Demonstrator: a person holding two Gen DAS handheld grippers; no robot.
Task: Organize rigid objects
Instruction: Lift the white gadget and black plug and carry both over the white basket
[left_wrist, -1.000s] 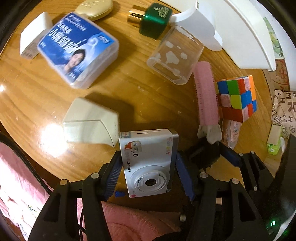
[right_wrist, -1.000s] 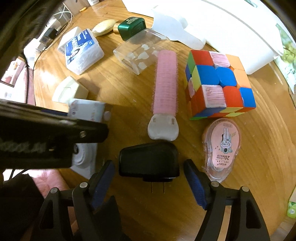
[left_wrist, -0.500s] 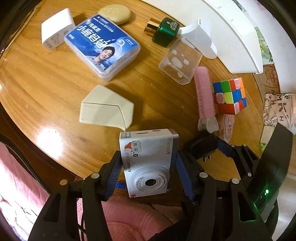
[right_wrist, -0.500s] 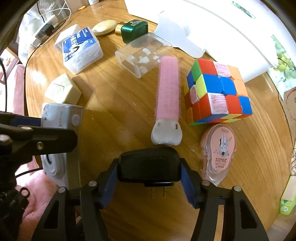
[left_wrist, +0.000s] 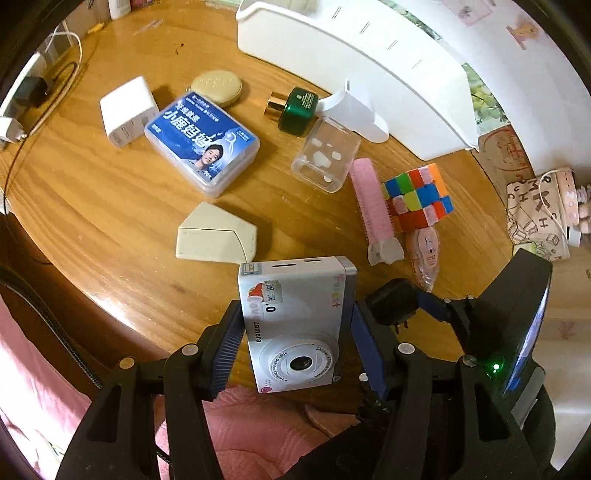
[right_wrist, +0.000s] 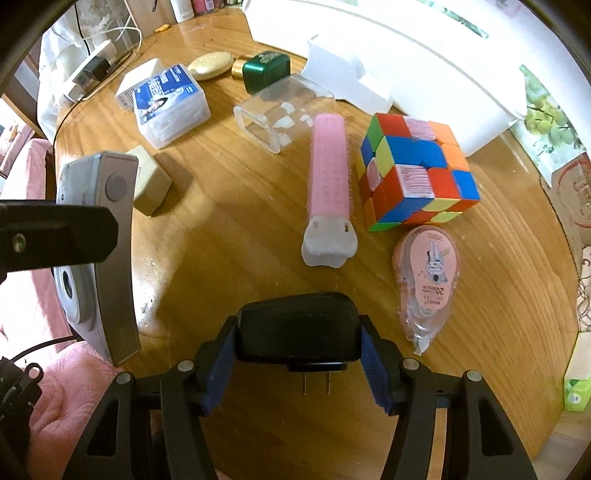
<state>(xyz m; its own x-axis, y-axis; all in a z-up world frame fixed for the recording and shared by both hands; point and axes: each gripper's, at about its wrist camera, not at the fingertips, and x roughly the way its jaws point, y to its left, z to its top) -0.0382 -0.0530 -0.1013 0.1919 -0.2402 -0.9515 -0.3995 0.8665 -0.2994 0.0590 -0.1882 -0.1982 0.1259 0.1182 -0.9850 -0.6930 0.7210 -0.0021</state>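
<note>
Above the near edge of the wooden table (left_wrist: 110, 206), both tools are pointed steeply downward. The left gripper (left_wrist: 297, 332) is closed on a white toy camera (left_wrist: 295, 325), held clear of the surface. The right gripper (right_wrist: 297, 349), whose jaws have just been closing, is clamped on a black plug adapter (right_wrist: 297, 326), prongs toward the lens. Beyond lie a pink hair roller (right_wrist: 328, 170), a colour cube (right_wrist: 413, 170), a tape dispenser (right_wrist: 428, 284) and a white tray (left_wrist: 354, 62).
</note>
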